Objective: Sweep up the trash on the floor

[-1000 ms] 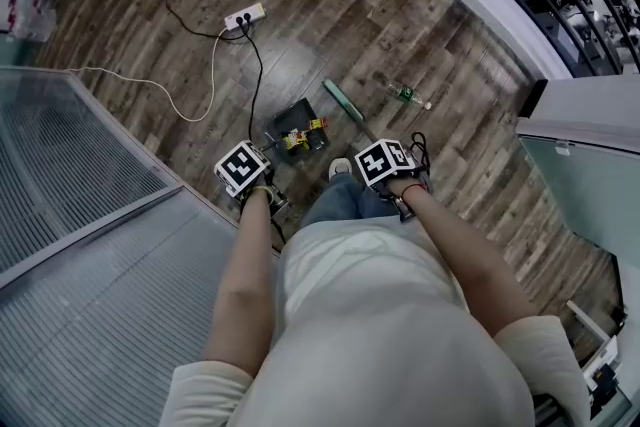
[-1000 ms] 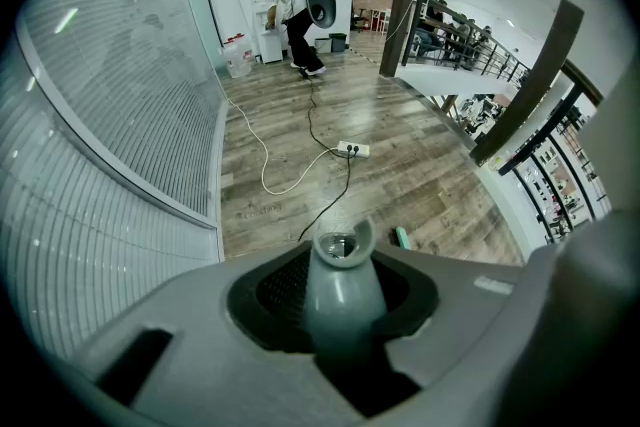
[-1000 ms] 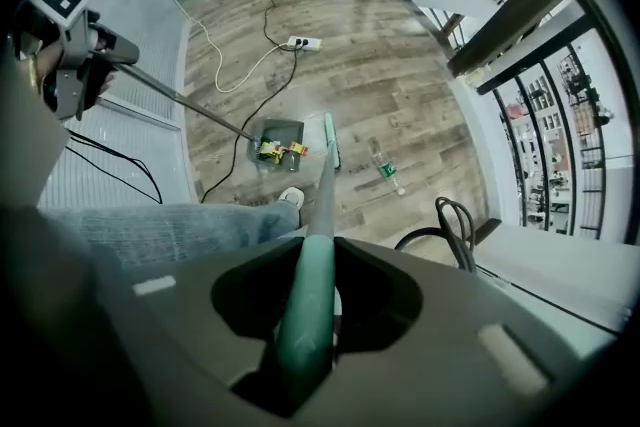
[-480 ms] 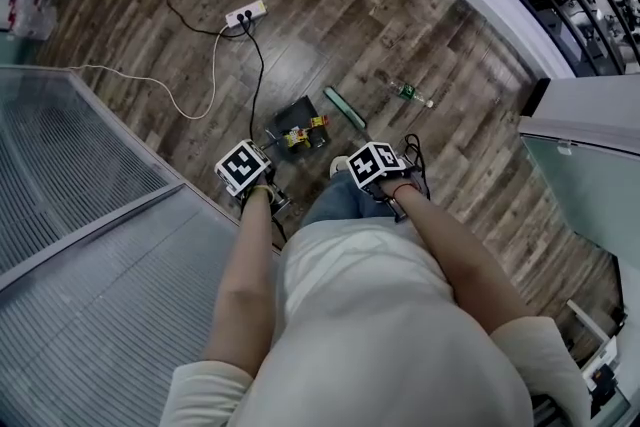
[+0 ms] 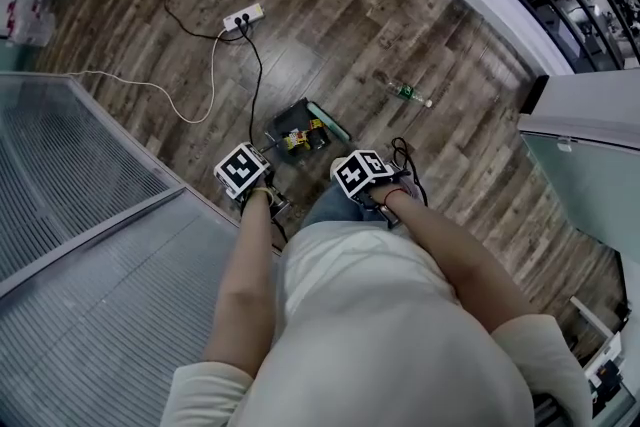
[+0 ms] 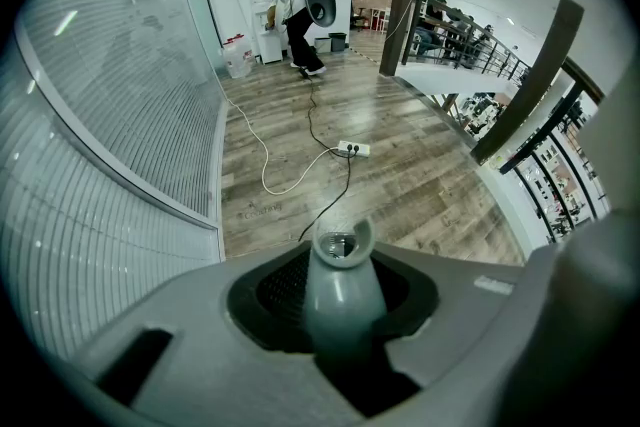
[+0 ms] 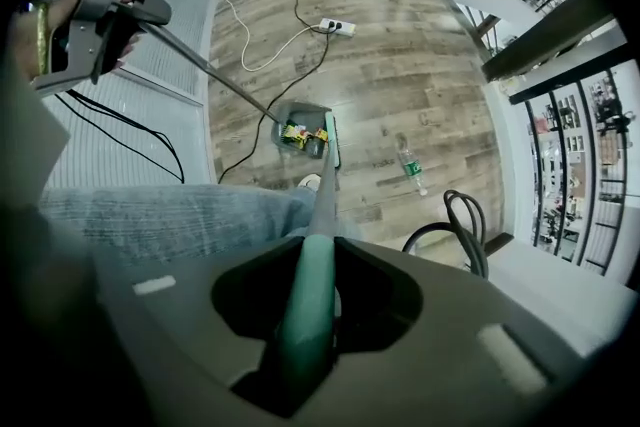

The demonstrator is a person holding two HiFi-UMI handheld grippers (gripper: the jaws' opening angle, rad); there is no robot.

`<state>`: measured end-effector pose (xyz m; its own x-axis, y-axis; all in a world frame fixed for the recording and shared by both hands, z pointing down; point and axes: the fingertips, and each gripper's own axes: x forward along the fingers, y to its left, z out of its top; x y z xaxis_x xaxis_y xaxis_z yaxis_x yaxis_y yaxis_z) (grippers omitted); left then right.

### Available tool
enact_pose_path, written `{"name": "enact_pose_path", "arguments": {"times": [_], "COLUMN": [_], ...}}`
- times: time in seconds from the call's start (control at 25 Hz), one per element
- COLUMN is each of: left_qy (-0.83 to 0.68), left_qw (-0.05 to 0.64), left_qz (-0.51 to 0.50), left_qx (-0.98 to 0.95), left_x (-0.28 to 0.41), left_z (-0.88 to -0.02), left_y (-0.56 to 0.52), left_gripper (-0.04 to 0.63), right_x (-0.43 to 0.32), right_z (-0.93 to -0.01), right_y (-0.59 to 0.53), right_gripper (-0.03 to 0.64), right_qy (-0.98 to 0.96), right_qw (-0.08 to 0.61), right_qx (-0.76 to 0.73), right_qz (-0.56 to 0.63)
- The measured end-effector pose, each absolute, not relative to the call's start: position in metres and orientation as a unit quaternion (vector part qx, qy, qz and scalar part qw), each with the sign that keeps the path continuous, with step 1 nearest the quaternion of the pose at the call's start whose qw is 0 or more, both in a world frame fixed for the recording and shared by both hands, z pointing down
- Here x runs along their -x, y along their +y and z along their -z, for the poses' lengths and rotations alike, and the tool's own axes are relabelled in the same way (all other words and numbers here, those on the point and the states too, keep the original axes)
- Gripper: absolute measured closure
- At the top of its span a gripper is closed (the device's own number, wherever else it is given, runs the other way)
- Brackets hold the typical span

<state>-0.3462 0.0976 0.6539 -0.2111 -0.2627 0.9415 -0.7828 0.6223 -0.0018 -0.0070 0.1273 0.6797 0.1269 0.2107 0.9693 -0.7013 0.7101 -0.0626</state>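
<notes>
Currently, left gripper [image 6: 340, 320] clamps the dustpan handle [image 6: 340, 275], right gripper [image 7: 305, 315] the broom handle [image 7: 322, 210]: seemingly light, stiff poles, best gripped high.

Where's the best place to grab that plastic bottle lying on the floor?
Pinch the bottle across its labelled middle, coming straight down from above with the jaws square to its length. It lies flat on its side on the floor, apart from other things, so its top and flanks are free.

We see a wood-plank floor [image 5: 340, 15] with a dark dustpan [image 5: 292, 113] near the frame's centre and a plastic bottle [image 5: 405, 94] to its right. A power strip [image 5: 245, 16] lies at upper left, with a white cable [image 5: 150, 85] trailing left.
</notes>
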Motion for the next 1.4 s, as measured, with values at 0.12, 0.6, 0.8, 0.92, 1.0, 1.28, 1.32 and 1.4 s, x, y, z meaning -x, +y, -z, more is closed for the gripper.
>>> {"name": "enact_pose_path", "arguments": {"times": [0.12, 0.6, 0.8, 0.92, 1.0, 1.28, 1.32, 1.4], "left_qy": [-0.738, -0.737, -0.736, -0.736, -0.735, -0.735, -0.734, -0.734], "left_qw": [0.517, 0.517, 0.518, 0.517, 0.519, 0.520, 0.522, 0.522], "left_qz": [-0.251, -0.253, -0.253, -0.254, -0.254, -0.256, -0.254, -0.254], "left_qx": [-0.354, -0.354, -0.354, -0.355, -0.356, -0.352, -0.352, -0.353], "left_x": [0.346, 0.346, 0.344, 0.345, 0.344, 0.342, 0.342, 0.343], "left_z": [-0.651, -0.651, -0.651, -0.649, -0.650, -0.654, -0.656, -0.657], "left_y": [0.095, 0.093, 0.094, 0.093, 0.092, 0.093, 0.093, 0.094], "left_gripper": [0.491, 0.489, 0.489, 0.489, 0.489, 0.489, 0.489, 0.489], "right_x": [0.017, 0.028, 0.037, 0.043, 0.044, 0.028, 0.026, 0.021], "right_z": [-0.677, -0.672, -0.668, -0.665, -0.663, -0.658, -0.657, -0.654], "right_y": [0.134, 0.143, 0.149, 0.151, 0.150, 0.142, 0.141, 0.139], "right_gripper": [0.522, 0.522, 0.522, 0.522, 0.522, 0.522, 0.521, 0.522], "right_qy": [-0.580, -0.588, -0.603, -0.614, -0.617, -0.612, -0.611, -0.610], "right_qw": [0.708, 0.704, 0.699, 0.691, 0.687, 0.676, 0.674, 0.672], "right_qx": [-0.206, -0.194, -0.170, -0.157, -0.155, -0.172, -0.175, -0.180], "right_qz": [-0.347, -0.348, -0.344, -0.349, -0.352, -0.374, -0.376, -0.380]}}
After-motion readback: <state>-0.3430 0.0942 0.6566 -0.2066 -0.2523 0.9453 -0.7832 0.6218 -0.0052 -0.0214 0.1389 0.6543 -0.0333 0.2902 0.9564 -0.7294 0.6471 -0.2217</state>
